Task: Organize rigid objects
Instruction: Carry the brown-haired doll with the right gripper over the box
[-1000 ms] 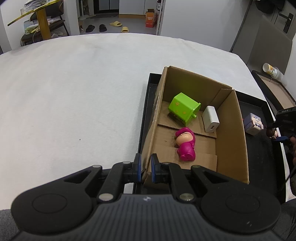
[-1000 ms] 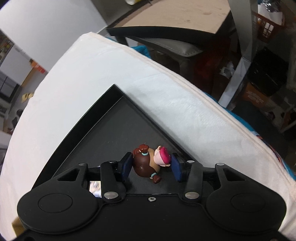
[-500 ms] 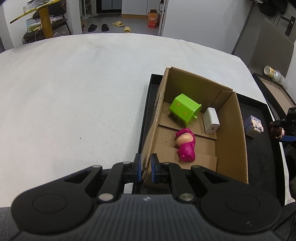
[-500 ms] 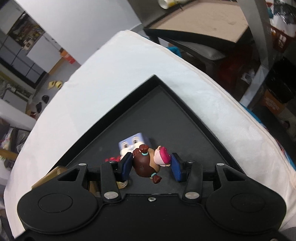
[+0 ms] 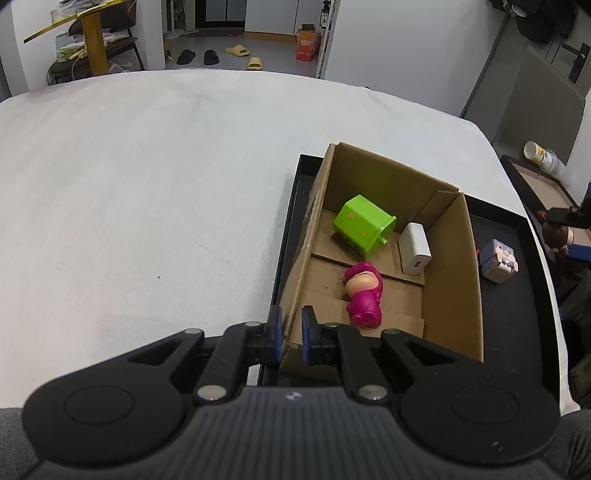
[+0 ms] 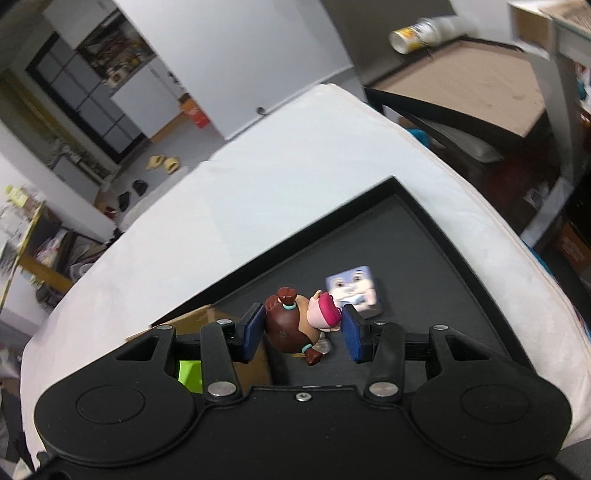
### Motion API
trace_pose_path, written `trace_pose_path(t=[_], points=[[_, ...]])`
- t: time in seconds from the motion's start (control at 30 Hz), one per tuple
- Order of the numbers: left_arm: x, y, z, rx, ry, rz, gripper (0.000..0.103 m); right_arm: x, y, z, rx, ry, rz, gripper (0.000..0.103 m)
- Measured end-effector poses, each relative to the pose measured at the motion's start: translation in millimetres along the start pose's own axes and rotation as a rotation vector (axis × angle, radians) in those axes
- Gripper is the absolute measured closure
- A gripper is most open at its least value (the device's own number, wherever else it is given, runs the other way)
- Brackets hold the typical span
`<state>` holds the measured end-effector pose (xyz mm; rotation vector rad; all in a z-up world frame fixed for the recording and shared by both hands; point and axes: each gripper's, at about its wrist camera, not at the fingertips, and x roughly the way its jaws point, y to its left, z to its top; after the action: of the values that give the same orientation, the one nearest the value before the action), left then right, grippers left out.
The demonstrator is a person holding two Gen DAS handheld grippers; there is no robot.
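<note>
My left gripper (image 5: 291, 330) is shut on the near left wall of the open cardboard box (image 5: 454, 280), which stands in a black tray (image 5: 517, 317). Inside the box lie a green toy bin (image 5: 364, 225), a white charger (image 5: 415, 249) and a magenta figurine (image 5: 364, 295). My right gripper (image 6: 303, 325) is shut on a brown-haired doll (image 6: 288, 326) and holds it above the tray (image 6: 424, 251), to the right of the box. The left wrist view shows that doll (image 5: 554, 232) at its right edge. A blue-white cube toy (image 5: 498, 260) rests on the tray just beyond the doll.
The tray lies on a white cloth-covered table (image 5: 147, 203) whose right edge falls away close to the tray. Past that edge stands a low side table with a tipped cup (image 6: 417, 35). A box corner (image 6: 207, 317) shows left of the right gripper.
My right gripper has lifted the doll off the tray and swung toward the box, so the cube toy and the box corner came into its view. The left gripper has kept still.
</note>
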<state>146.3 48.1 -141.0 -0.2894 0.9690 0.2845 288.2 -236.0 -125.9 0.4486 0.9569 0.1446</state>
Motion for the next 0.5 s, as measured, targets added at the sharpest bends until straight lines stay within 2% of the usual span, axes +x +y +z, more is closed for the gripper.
trace_pose_path(t=[0.5], points=[[-0.2,1.8,-1.5,-0.007,-0.003,-0.012,0.093,-8.1,65.4,-15.4,-0.184,-0.009,0.116,0.059]])
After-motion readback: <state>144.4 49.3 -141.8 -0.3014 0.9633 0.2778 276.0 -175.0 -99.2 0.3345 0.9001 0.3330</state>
